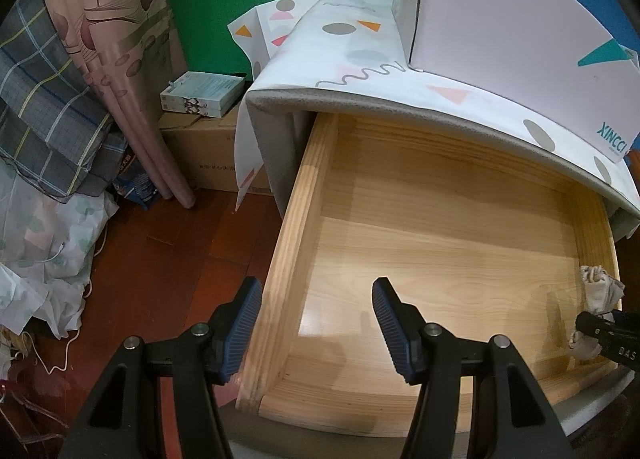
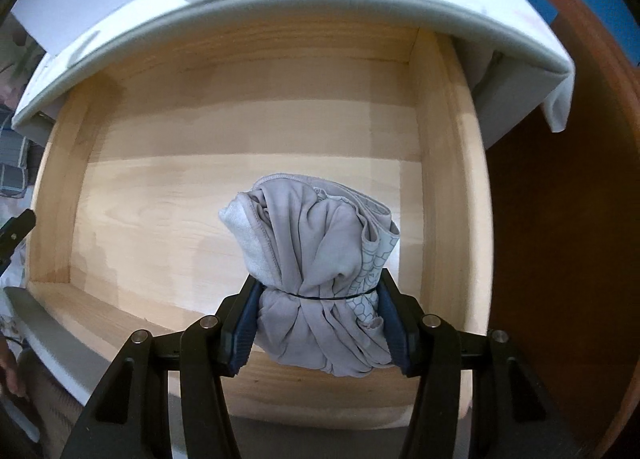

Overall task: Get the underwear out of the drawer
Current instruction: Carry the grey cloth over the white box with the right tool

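The right tool (image 2: 320, 319) pinches a bundled grey underwear (image 2: 316, 259) between its blue ribbed pads, the cloth gathered at the waist of the bundle by a thin dark band and bulging above and below the grip. The bundle hangs over the wooden drawer (image 2: 448, 163), toward its front right part; whether its lower end touches the drawer bottom cannot be told. In the right wrist view the pale plank floor of the pulled-out drawer shows nothing else lying on it. The left tool (image 1: 316, 323) stands spread, nothing between its pads; its left pad is outside the drawer's left wall and its right pad is over the inside of the drawer, so the wall lies between them. From that view the underwear shows as a pale lump at the drawer's right wall, with the dark tip of the right tool beside it. The drawer comes out from under a surface covered with a patterned cloth (image 1: 360, 55), and a white box (image 1: 500, 11) sits on top of it. On the floor to the left lie cardboard boxes (image 1: 208, 163) and heaped fabric (image 1: 44, 243).
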A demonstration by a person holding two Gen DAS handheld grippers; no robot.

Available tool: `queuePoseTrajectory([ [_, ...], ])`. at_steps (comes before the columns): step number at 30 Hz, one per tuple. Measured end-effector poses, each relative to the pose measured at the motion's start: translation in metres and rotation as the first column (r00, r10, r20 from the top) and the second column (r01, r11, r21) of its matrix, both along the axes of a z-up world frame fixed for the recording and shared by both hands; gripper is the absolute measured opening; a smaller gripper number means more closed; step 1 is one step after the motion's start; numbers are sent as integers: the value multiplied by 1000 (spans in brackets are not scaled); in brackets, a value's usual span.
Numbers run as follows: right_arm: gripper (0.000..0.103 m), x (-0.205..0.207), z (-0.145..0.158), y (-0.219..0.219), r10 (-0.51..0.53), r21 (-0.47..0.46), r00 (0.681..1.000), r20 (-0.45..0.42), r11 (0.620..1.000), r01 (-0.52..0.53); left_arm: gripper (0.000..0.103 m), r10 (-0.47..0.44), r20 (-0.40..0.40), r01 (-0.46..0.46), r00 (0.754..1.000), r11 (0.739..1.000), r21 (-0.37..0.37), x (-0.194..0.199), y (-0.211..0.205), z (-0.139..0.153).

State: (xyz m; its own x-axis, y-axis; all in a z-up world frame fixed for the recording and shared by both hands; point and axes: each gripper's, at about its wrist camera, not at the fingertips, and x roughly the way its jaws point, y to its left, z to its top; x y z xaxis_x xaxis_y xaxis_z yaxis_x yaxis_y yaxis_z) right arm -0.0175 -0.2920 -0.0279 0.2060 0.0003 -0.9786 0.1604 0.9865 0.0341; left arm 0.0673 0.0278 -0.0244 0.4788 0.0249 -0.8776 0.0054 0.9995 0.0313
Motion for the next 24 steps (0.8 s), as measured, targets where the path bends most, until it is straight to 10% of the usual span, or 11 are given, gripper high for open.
queuePoseTrajectory([
  [24, 51, -7, 137, -8, -9, 24, 964, 265, 1000, 2, 59, 7, 35, -6, 999, 1000, -13, -2, 0, 5],
])
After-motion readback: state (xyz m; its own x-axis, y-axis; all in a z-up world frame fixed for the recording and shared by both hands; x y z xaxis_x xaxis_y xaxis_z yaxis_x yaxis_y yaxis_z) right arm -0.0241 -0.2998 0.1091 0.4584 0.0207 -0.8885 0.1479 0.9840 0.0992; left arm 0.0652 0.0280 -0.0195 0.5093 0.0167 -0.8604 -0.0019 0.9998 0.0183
